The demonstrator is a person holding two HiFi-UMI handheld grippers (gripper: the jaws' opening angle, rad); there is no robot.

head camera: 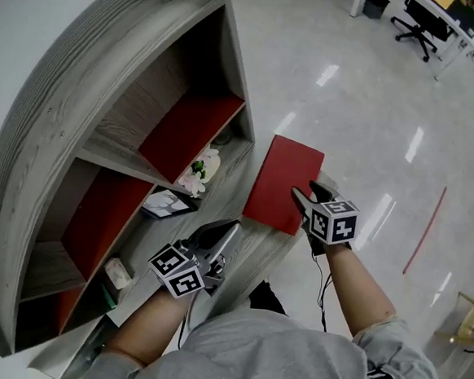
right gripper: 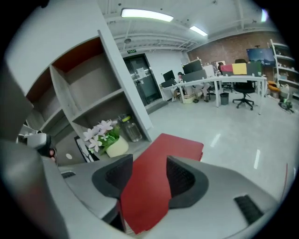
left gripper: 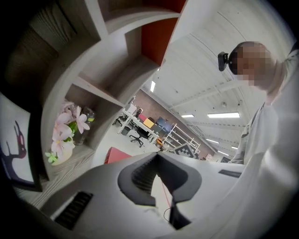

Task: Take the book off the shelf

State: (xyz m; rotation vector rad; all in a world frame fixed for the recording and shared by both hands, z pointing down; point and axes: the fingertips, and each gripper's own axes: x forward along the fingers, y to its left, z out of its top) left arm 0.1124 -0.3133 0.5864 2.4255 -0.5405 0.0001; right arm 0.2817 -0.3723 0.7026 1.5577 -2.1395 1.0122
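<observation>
**Book clear of the shelf, held on the right**

The red book sits at the centre of the head view, outside the compartments of the shelf at the left and partly over the floor. The right gripper pinches its near edge, a pad pressed on either side. The left gripper, at lower centre, has its jaws together on nothing. The removal looks all but done; only carrying the book away seems left

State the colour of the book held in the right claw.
The book is plain red, clearest in the right gripper view.
</observation>
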